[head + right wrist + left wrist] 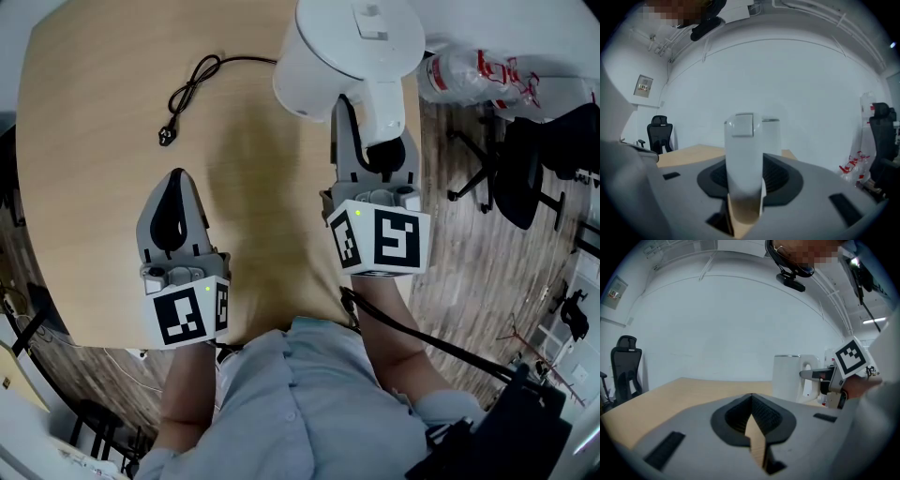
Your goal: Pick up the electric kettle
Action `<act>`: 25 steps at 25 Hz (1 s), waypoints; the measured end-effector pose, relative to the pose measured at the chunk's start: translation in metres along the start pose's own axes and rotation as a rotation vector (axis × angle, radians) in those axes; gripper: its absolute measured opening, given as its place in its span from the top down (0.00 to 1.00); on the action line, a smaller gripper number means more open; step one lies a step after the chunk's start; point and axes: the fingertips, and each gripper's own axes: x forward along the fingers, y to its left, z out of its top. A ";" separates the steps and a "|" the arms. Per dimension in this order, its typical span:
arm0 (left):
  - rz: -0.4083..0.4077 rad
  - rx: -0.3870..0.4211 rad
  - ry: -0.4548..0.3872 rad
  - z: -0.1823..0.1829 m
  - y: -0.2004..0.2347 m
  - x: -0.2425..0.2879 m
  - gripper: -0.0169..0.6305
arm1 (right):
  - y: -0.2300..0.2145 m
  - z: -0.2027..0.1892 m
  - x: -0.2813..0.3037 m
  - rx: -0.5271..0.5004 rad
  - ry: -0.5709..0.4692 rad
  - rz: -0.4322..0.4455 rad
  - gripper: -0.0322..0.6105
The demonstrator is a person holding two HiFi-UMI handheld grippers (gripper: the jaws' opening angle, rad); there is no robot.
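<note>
The white electric kettle (347, 47) stands at the far edge of the round wooden table (94, 187), with its handle (382, 103) toward me. My right gripper (373, 136) reaches along that handle, one jaw on each side. In the right gripper view the handle (743, 154) fills the gap between the dark pads (778, 176), which press on it. My left gripper (176, 183) hovers over the table to the left, shut and holding nothing. The left gripper view shows the kettle (787, 378) to the right of its jaws, with the right gripper (825, 376) on the handle.
The kettle's black cord and plug (192, 89) lie loose on the table at the far left. A black office chair (516, 169) and a clear bag with red print (478, 70) are on the wooden floor to the right. The table edge runs just right of the kettle.
</note>
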 end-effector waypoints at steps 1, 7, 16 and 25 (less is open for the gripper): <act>0.000 0.000 -0.002 0.000 0.000 -0.002 0.97 | -0.001 0.001 0.000 0.013 -0.010 0.012 0.73; 0.014 0.006 -0.021 0.006 0.005 -0.014 0.97 | -0.009 0.036 -0.001 0.110 -0.168 0.074 0.80; 0.056 0.017 -0.085 0.027 0.012 -0.040 0.97 | 0.021 0.097 -0.025 0.130 -0.346 0.225 0.80; 0.134 0.040 -0.156 0.050 0.017 -0.085 0.97 | 0.068 0.111 -0.047 0.140 -0.368 0.383 0.80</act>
